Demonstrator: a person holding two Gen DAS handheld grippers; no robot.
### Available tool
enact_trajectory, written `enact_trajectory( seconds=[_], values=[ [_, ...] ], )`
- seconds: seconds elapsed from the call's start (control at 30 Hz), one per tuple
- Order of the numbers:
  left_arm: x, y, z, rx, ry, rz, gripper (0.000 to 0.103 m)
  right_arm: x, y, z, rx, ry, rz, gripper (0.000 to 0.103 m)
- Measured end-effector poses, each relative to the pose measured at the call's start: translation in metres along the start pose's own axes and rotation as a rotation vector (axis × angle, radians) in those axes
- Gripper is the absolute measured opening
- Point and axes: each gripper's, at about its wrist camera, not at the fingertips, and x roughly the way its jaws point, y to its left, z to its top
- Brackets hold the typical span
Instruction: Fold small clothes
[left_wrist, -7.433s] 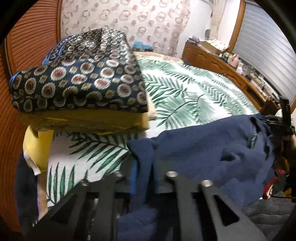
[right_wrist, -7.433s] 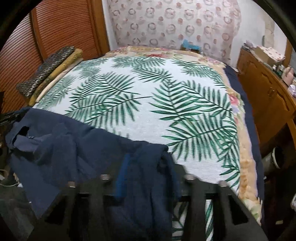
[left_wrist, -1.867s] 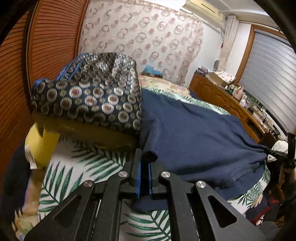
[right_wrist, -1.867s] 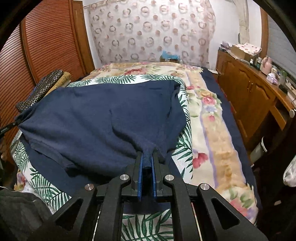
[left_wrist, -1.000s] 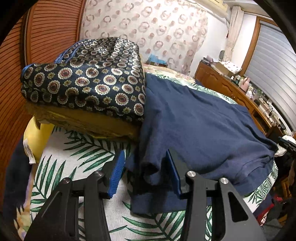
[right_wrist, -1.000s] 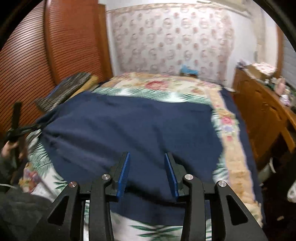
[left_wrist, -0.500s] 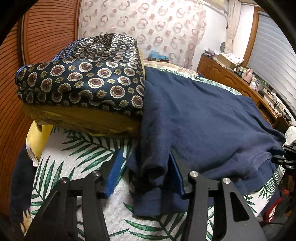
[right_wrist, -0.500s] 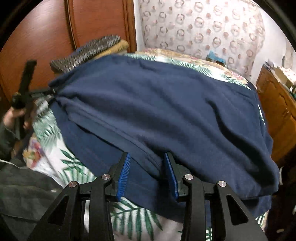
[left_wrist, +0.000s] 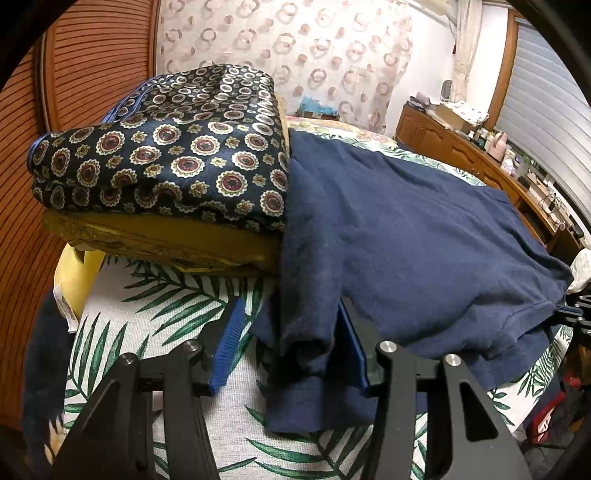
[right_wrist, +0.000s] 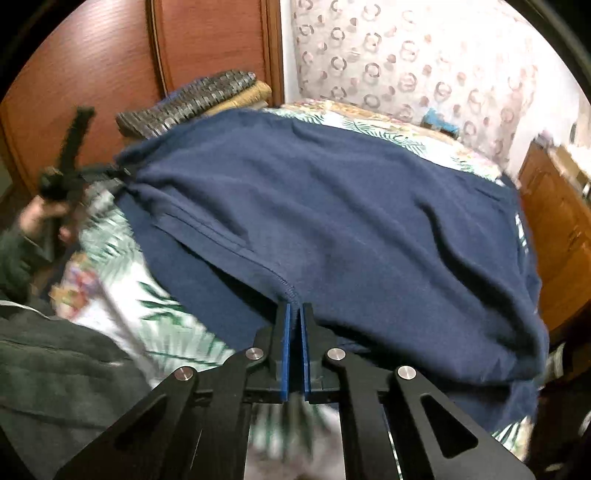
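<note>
A navy top (left_wrist: 406, 229) lies spread flat over the palm-leaf bedspread (left_wrist: 166, 306). In the left wrist view my left gripper (left_wrist: 290, 347) stands open astride the top's bunched near corner. That fabric lies between the blue pads, and a gap shows beside the left pad. In the right wrist view my right gripper (right_wrist: 294, 332) is shut, its tips pinching the stitched hem of the navy top (right_wrist: 351, 203) at the bed's near edge. A hand (right_wrist: 40, 214) holds the left gripper (right_wrist: 110, 173) at the far left, by the top's other corner.
A folded patterned cloth (left_wrist: 166, 158) on a mustard cushion (left_wrist: 166, 240) sits against the top's left side. A wooden wardrobe (right_wrist: 207, 48) stands behind it. A cluttered wooden dresser (left_wrist: 461, 147) runs along the right. Dark green cloth (right_wrist: 55, 369) lies at lower left.
My right gripper came down onto the top's near hem and its jaws shut on it. My left gripper has stayed open astride the corner fabric.
</note>
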Motion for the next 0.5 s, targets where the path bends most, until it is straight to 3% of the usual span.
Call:
enact_trajectory(
  seconds=[0.3,0.5],
  values=[
    [0.0007,0.0039,0.0017,-0.008,-0.003,-0.018,0.052,-0.012,0.0,-0.0048,0.047,-0.016,0.013,0.005],
    [-0.0035,0.0051,-0.0032,-0.03,-0.012,-0.054,0.045,-0.0153,0.0003,-0.0022,0.053,-0.026,-0.015,0.01]
  ],
)
